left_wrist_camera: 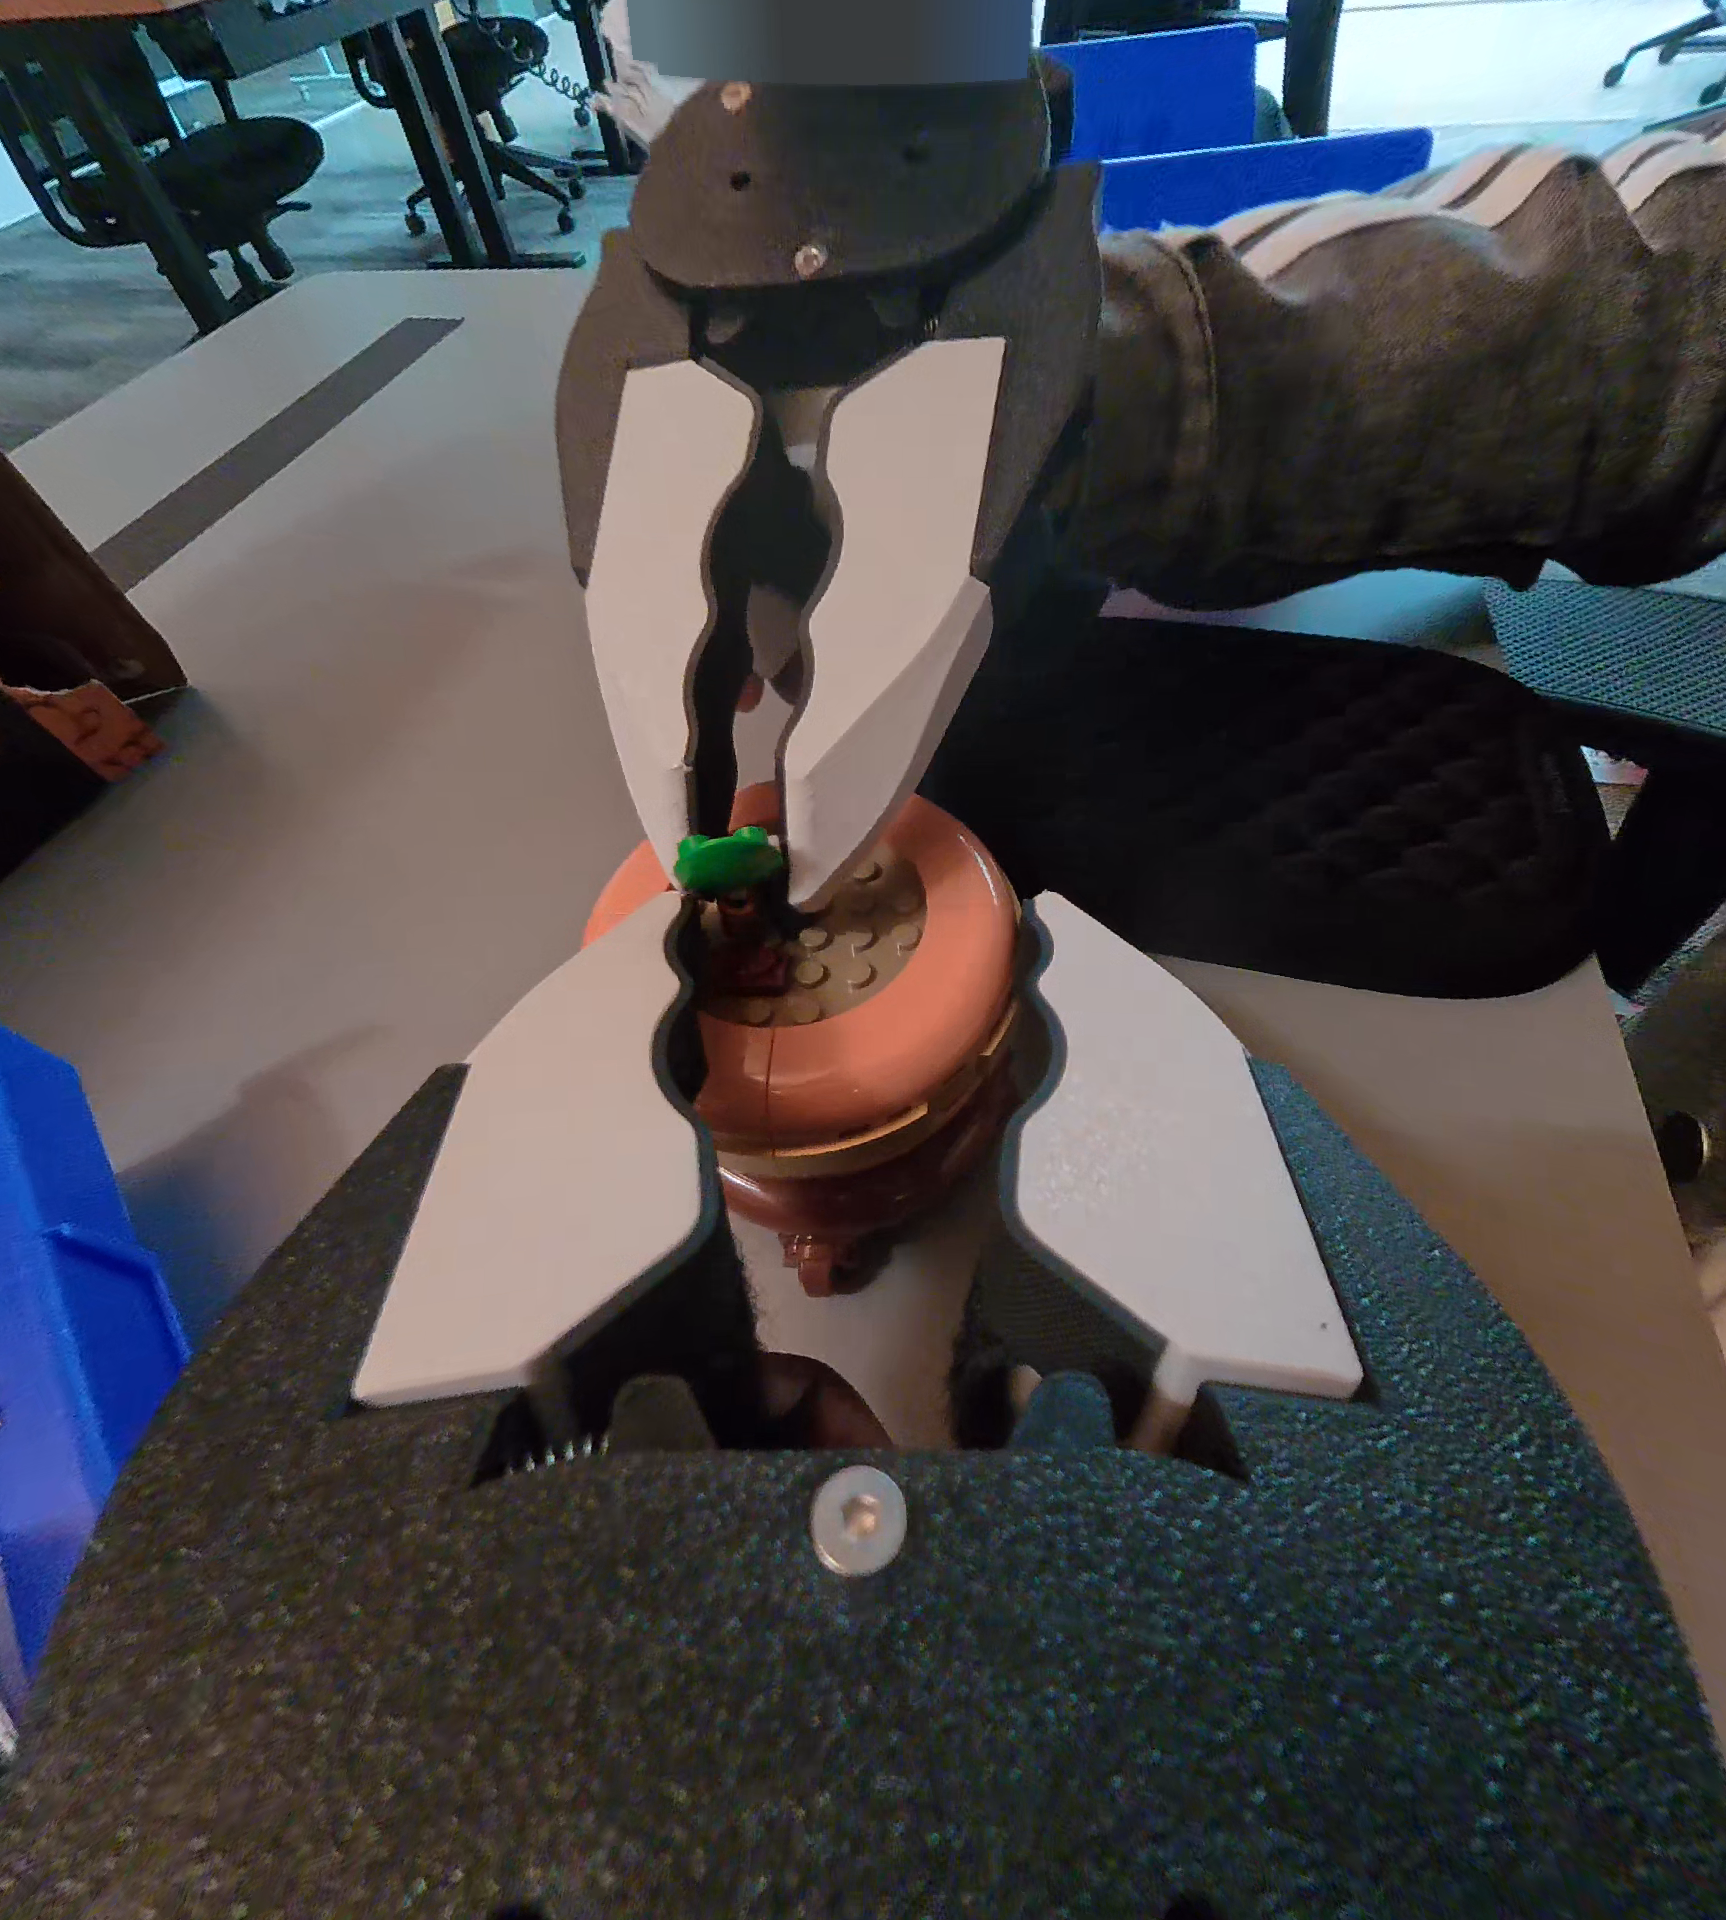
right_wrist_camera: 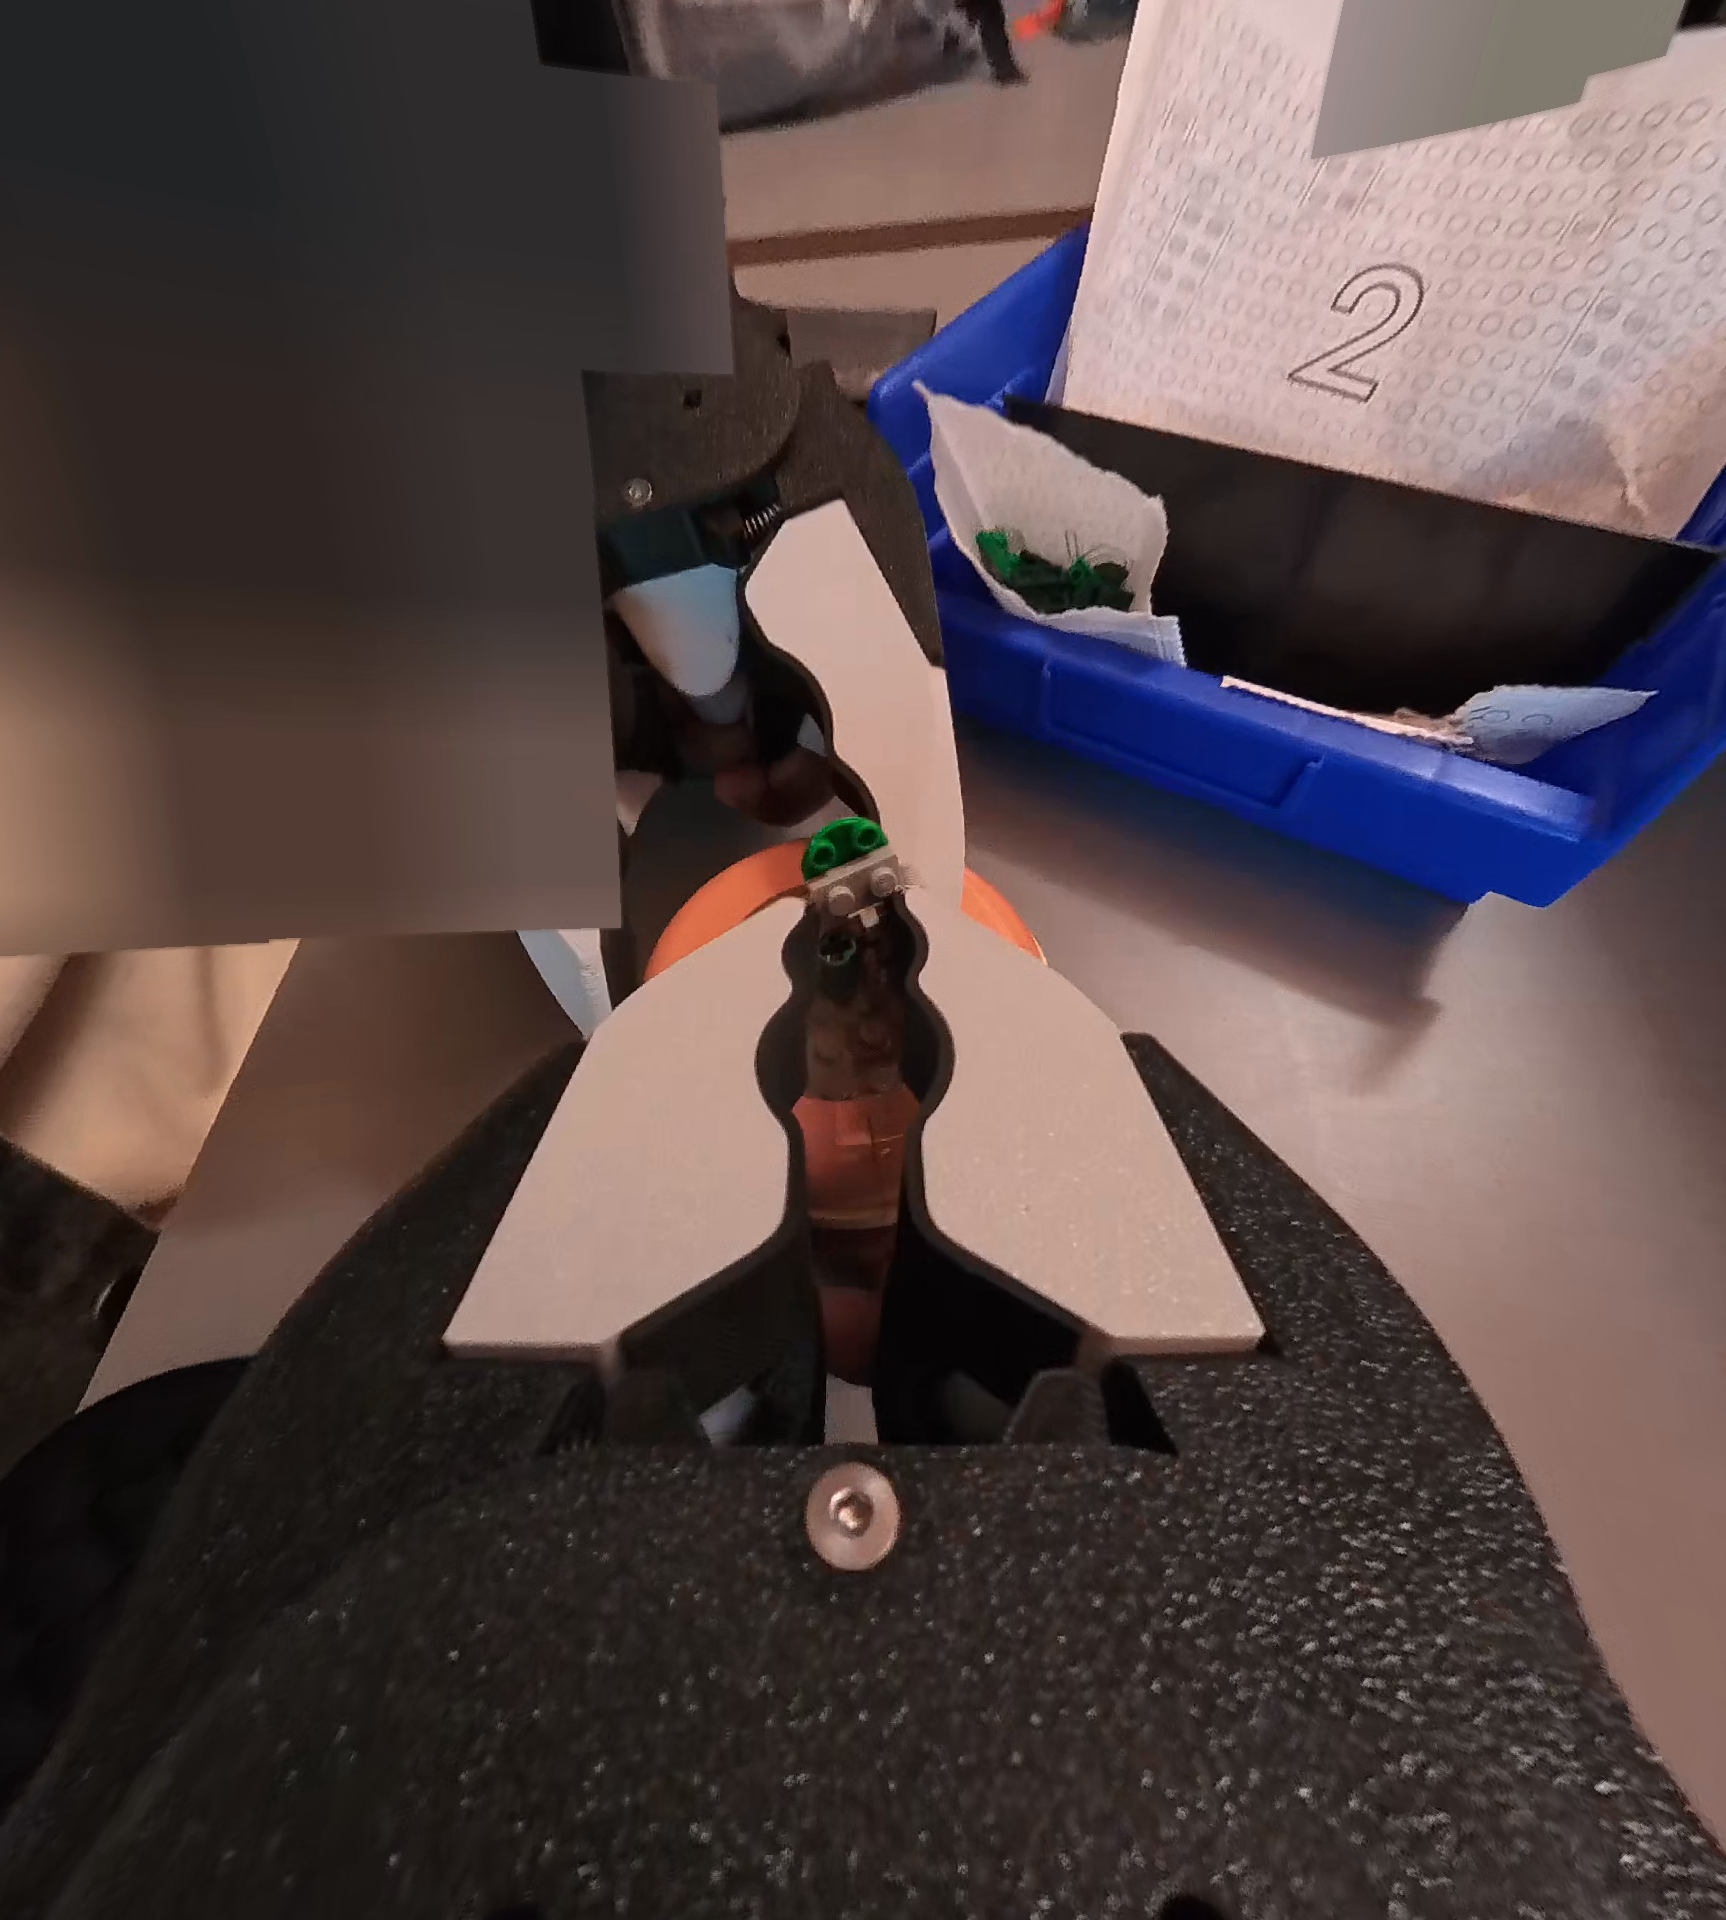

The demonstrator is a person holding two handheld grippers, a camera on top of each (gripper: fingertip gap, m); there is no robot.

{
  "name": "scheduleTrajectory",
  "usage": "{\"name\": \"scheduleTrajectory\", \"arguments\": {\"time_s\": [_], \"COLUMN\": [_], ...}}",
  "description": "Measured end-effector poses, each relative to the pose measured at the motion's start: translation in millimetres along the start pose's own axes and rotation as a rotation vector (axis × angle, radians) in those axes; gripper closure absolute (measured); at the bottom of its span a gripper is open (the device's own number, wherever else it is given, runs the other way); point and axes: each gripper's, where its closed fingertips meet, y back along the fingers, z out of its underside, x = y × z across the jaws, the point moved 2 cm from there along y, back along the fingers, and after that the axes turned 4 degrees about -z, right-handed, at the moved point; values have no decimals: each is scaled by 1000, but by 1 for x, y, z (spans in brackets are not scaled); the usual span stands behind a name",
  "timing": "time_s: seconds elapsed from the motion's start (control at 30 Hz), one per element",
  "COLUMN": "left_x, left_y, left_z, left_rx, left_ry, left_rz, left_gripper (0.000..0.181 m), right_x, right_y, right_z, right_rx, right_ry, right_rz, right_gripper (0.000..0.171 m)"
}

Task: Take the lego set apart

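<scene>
A lego pot [left_wrist_camera: 838, 1070], terracotta and brown with a studded tan top [left_wrist_camera: 864, 940], stands on the grey table [left_wrist_camera: 371, 727]. My left gripper [left_wrist_camera: 854, 920] is shut on the pot, one finger on each side of it. My right gripper [left_wrist_camera: 739, 857] comes in from the far side, shut on a short brown stem [left_wrist_camera: 739, 914] that rises from the pot's top. The stem carries a small green piece [left_wrist_camera: 724, 857]. In the right wrist view my right gripper [right_wrist_camera: 857, 909] pinches the stem, with a grey plate [right_wrist_camera: 864, 888] and the green piece [right_wrist_camera: 843, 844] at its tips. The pot [right_wrist_camera: 724, 894] shows behind.
A blue bin [right_wrist_camera: 1254, 748] holds paper bags, one with green pieces [right_wrist_camera: 1056, 561]; it also shows at the left of the left wrist view [left_wrist_camera: 7, 1195]. A person's dark sleeve [left_wrist_camera: 1410, 395] and a black mesh chair [left_wrist_camera: 1306, 810] are on the right. Left and right tips are no more than a few centimetres apart.
</scene>
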Motion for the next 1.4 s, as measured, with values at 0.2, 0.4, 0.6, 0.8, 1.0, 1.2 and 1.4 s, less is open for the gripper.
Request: {"name": "scheduleTrajectory", "arguments": {"time_s": [0.2,0.4,0.6,0.8,1.0,1.2,1.4], "left_x": [1,1,1,-11,-10,-11,-10], "left_y": [0,1,3,8,-5,-4,-2], "left_z": [0,0,-2,-5,3,3,3], "left_rx": [10,11,19,39,-21,8,2], "left_ry": [13,3,19,-4,-45,-21,-35], "left_rz": [12,8,-1,-77,-94,-90,-72], "left_gripper": [125,125,120,102,98,99,100], "right_x": [1,0,1,1,3,7,4], "right_y": [0,0,-4,-8,-9,-10,-13], "right_z": [1,-3,-7,-3,1,-1,-1], "right_rx": [170,-163,-697,-847,-893,-898,-919], "right_ry": [-80,78,89,59,156,153,156], "right_rz": [-61,28,12,-18,6,6,-43], "right_gripper": [160,155,157,156,154,150,154]}}
